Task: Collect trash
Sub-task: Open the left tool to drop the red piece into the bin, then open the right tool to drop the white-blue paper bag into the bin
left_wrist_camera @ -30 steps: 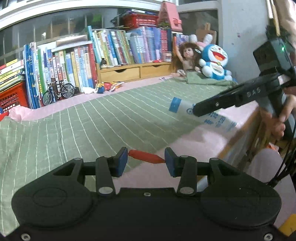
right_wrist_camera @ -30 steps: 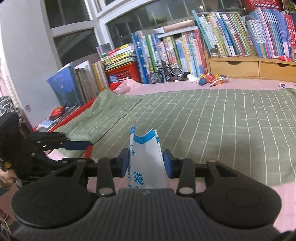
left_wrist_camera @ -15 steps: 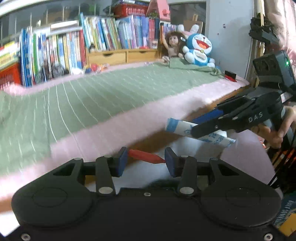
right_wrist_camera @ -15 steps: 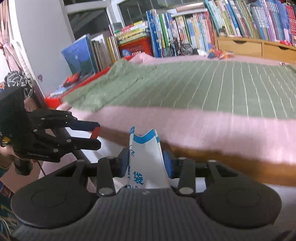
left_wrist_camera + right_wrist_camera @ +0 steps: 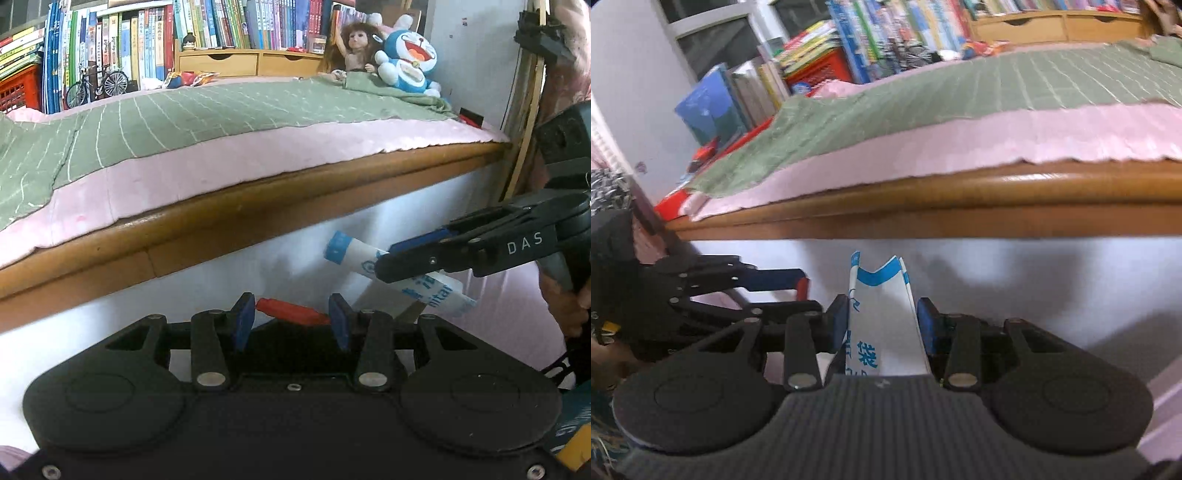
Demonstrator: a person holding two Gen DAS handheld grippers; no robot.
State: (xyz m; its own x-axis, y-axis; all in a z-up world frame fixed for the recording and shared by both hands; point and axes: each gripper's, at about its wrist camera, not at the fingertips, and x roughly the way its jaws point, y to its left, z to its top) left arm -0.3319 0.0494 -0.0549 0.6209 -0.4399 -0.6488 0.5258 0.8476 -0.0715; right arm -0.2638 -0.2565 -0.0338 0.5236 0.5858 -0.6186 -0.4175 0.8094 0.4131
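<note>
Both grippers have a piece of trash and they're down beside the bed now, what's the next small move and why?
Probably keep both grips shut and carry on downward to look for a bin. The left gripper clamps a red wrapper, the right gripper a white and blue packet, both below the bed rail; no bin shows yet.

Green blanket (image 5: 207,114), white grid lines
</note>
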